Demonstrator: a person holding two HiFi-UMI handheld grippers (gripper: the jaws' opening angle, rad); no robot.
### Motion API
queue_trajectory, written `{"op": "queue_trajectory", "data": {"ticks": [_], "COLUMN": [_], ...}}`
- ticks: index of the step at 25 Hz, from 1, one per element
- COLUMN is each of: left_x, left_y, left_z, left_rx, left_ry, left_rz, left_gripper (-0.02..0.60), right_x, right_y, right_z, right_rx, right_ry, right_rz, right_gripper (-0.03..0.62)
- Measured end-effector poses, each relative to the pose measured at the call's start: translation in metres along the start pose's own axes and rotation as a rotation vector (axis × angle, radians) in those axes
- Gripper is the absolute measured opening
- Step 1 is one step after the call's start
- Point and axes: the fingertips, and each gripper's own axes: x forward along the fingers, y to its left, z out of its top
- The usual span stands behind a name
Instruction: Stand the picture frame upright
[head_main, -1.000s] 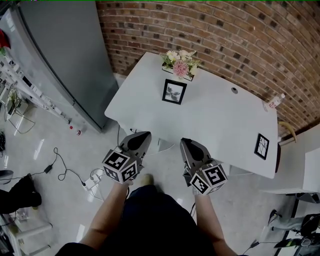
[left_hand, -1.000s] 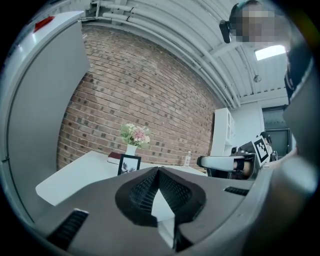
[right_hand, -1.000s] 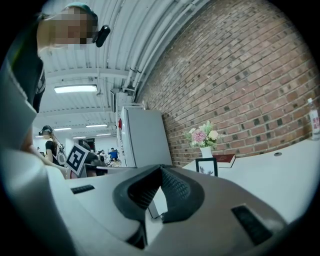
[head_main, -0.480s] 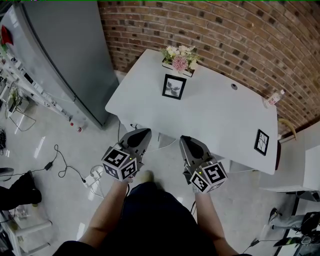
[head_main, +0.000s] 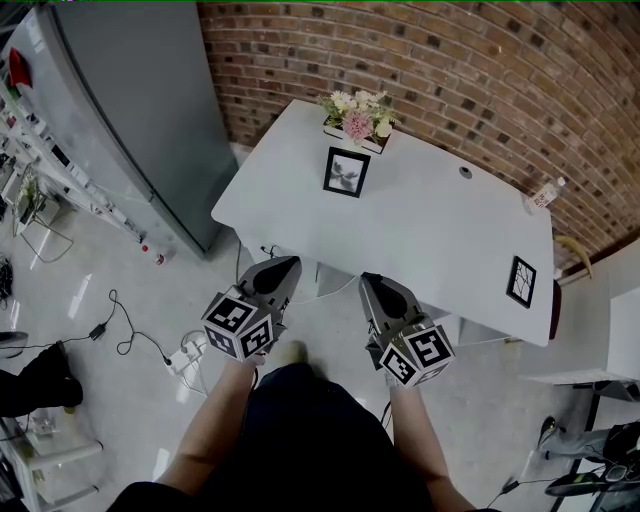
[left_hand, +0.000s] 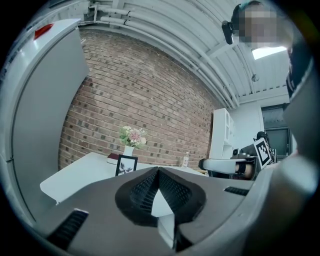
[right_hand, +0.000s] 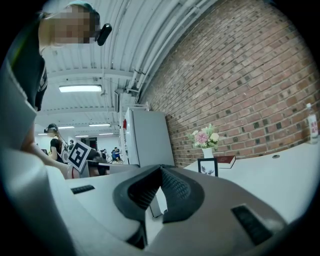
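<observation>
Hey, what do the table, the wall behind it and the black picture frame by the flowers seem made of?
Table: smooth white matte top, probably laminate or painted board; even colour, no grain.
Wall: bare red-brown brick with pale mortar lines.
Picture frame: thin black border, plastic or painted wood; too small to tell.

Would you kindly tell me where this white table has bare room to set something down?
The broad middle of the table, between the black frame by the flowers and the second frame at the right end, is bare. So is the near left corner. The far corner is crowded with flowers and frame.
</observation>
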Motion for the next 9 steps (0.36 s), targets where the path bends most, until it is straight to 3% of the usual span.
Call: {"op": "queue_trajectory", "data": {"ticks": [9], "left_x": [-0.006], "left_y": [-0.010], "left_z": [0.002], "left_rx": [-0.013], "left_ry": [-0.015], "left_rz": [0.004], "left_gripper": [0.001], "right_x": [-0.011], "right_y": [0.006], "right_z": [-0.001], "right_rx": [0.003], "right_ry": [-0.006], "right_rz": [0.009], "right_gripper": [0.003]}}
